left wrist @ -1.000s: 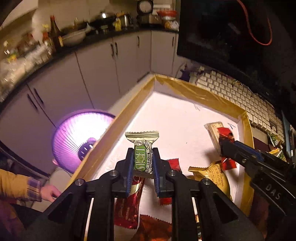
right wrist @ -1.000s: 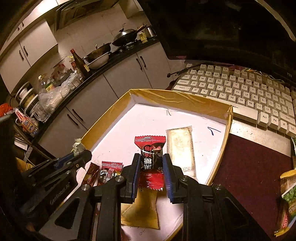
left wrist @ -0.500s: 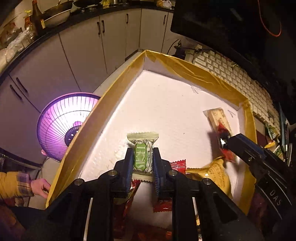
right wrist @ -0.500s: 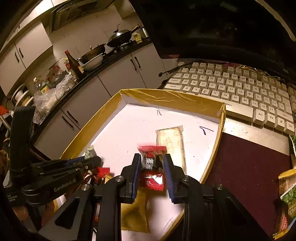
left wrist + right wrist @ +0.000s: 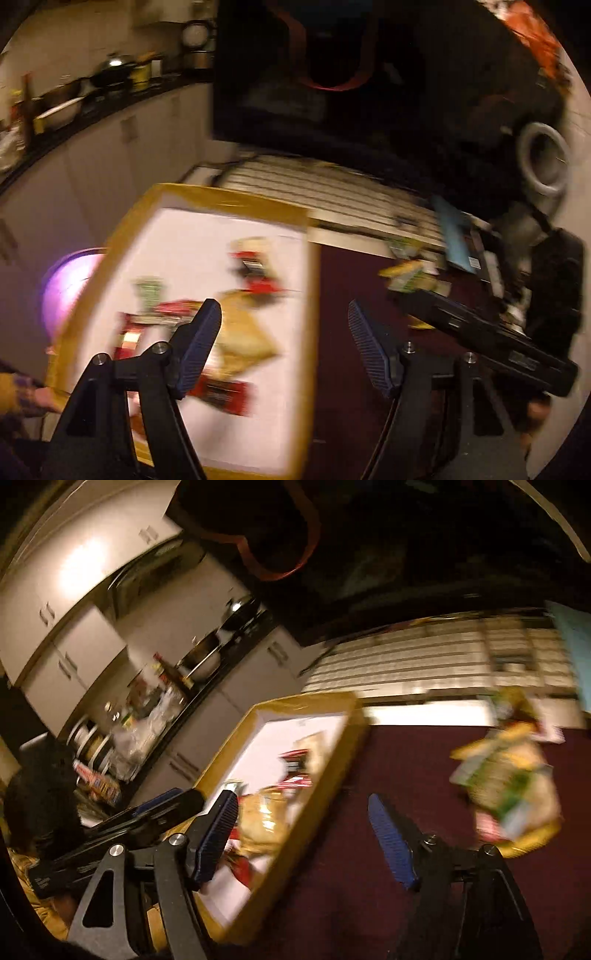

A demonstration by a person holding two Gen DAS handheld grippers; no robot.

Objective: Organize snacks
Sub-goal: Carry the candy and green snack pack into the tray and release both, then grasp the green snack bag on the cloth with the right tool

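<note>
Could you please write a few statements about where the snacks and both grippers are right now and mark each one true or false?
1. The left gripper is open and holds nothing. True.
2. The right gripper is shut on a red candy. False: it is open and empty.
3. The green candy lies inside the tray. True.
4. The pile of snacks on the dark red mat sits inside the tray. False: it lies outside, to the right of the tray's yellow rim.
5. The keyboard lies beyond the tray. True.
</note>
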